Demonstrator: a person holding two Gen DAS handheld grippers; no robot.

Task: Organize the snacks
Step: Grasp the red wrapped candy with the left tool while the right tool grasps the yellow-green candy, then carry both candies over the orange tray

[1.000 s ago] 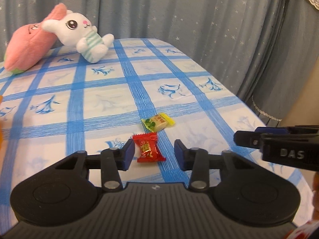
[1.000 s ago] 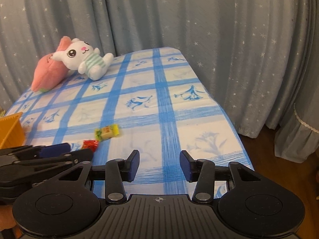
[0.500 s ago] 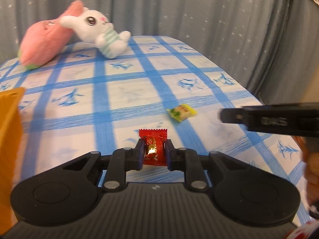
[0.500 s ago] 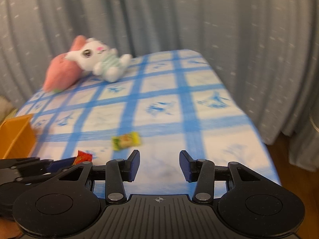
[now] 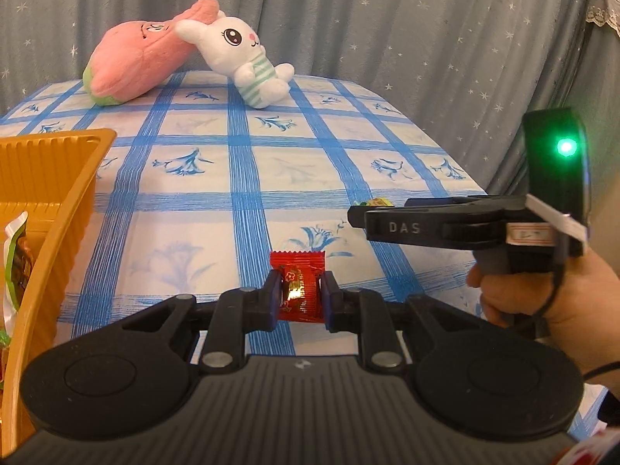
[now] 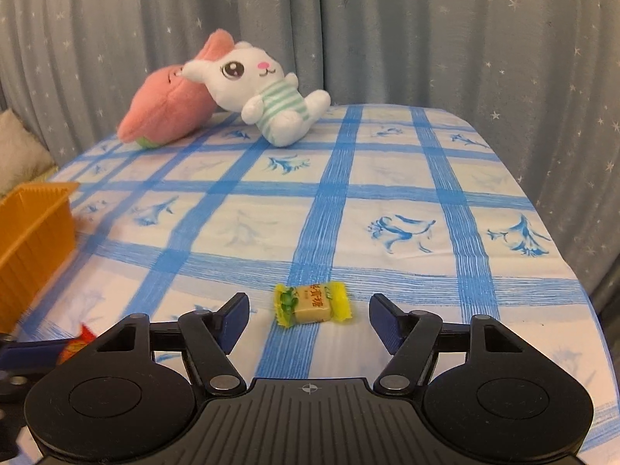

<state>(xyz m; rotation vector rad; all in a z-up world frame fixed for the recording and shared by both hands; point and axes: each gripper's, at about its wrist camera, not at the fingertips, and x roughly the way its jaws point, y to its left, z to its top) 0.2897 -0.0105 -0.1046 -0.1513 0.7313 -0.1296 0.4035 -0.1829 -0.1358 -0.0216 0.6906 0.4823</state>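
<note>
Clamping red candy [image 5: 299,287], left tool [image 5: 298,296]; right tool [image 6: 310,316] opening.

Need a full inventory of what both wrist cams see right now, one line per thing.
red candy: 1, red foil wrapper, clamped in the left gripper above the cloth
yellow candy: 1, yellow-green wrapper, on the cloth between the right gripper's opening jaws, untouched
orange tray: 1, orange, left side, snack packets inside
rabbit plush: 1, white with striped shirt, far end
pink plush: 1, pink, behind the rabbit
tablecloth: 1, white with blue checks
curtain: grey-blue, starred, behind
left gripper: 1, black, shut
right gripper: 1, black, open
hand: 1, holding the right gripper
</note>
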